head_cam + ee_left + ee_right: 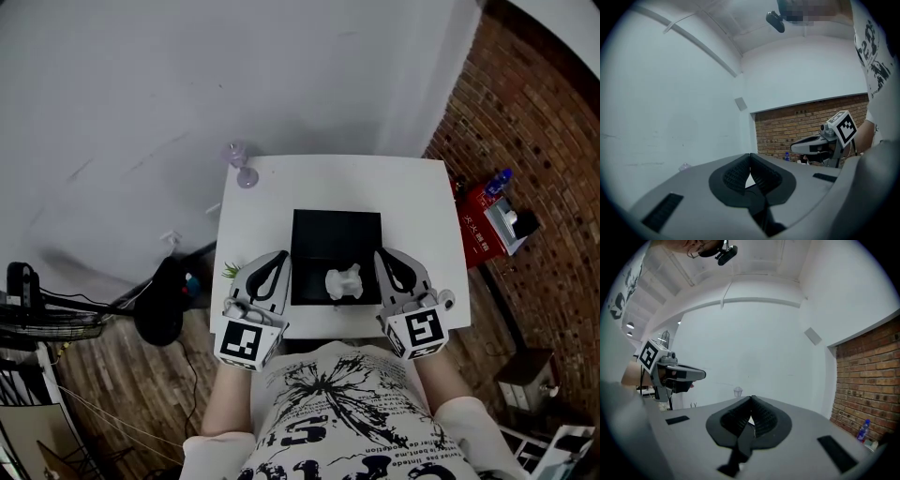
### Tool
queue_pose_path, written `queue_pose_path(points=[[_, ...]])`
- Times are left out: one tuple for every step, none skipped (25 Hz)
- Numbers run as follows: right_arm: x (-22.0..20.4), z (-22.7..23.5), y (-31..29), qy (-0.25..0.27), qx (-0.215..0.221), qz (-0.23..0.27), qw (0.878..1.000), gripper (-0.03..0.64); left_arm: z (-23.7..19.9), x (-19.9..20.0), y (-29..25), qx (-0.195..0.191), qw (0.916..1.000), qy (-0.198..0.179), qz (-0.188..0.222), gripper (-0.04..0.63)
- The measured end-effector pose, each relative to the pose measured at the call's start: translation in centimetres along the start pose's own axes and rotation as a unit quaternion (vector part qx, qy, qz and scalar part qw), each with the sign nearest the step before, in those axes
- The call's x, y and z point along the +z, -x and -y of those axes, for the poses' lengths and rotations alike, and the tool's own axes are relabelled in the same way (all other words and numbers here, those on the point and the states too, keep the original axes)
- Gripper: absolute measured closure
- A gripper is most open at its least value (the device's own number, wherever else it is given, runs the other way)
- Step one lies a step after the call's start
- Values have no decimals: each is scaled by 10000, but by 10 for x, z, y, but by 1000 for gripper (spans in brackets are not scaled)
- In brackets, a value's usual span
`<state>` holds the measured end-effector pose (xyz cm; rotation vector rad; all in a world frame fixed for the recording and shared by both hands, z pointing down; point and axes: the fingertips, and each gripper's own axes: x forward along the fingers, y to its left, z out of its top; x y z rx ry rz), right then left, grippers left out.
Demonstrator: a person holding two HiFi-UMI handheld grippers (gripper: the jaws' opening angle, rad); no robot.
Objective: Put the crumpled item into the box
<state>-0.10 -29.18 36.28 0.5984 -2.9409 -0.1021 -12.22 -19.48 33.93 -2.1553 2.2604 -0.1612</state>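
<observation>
A black box (336, 234) lies open in the middle of the small white table (272, 197). The white crumpled item (344, 282) rests inside the box's outline, close to its near edge. My left gripper (278, 256) sits at the box's left side with its jaws shut and nothing between them; its pads (740, 172) meet at the tips. At the box's right side my right gripper (382, 255) is shut as well, and its pads (761, 416) hold nothing. Each gripper view shows the other gripper across the table: the right one (820, 145) and the left one (677, 373).
A clear stemmed glass (242, 167) stands at the table's far left corner. A small green plant (231, 271) sits at the left edge. On the floor to the right, a red case with a blue bottle (497, 183) stands by the brick wall. A fan (37, 319) stands left.
</observation>
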Motion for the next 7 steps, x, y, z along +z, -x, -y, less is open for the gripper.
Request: queue_pose_path(points=[[0,1,0,8,-4,8,10000,604,2,0,-2,-1,10000,26,40,581],[-1,2,0,8,-10,18,10000,604,3,-1,-4,11,9999,65,91,581],[-1,4,0,2,-16,28,10000,604,3,-1,-5,31,9998,112,145,581],[-2,5,0,-5,-22,35,10000,604,4,-2,-7,47,9997,146,178,581],[-3,6,0,-9,-27,40,10000,603,5,-3,-8,53,9997,154,169,581],[-4,7,0,-12,-31,43,10000,604,6,-5,-9,54,9998,146,135,581],[-5,9,1,-14,-35,45,10000,604,7,-7,-10,54,9998,135,96,581]])
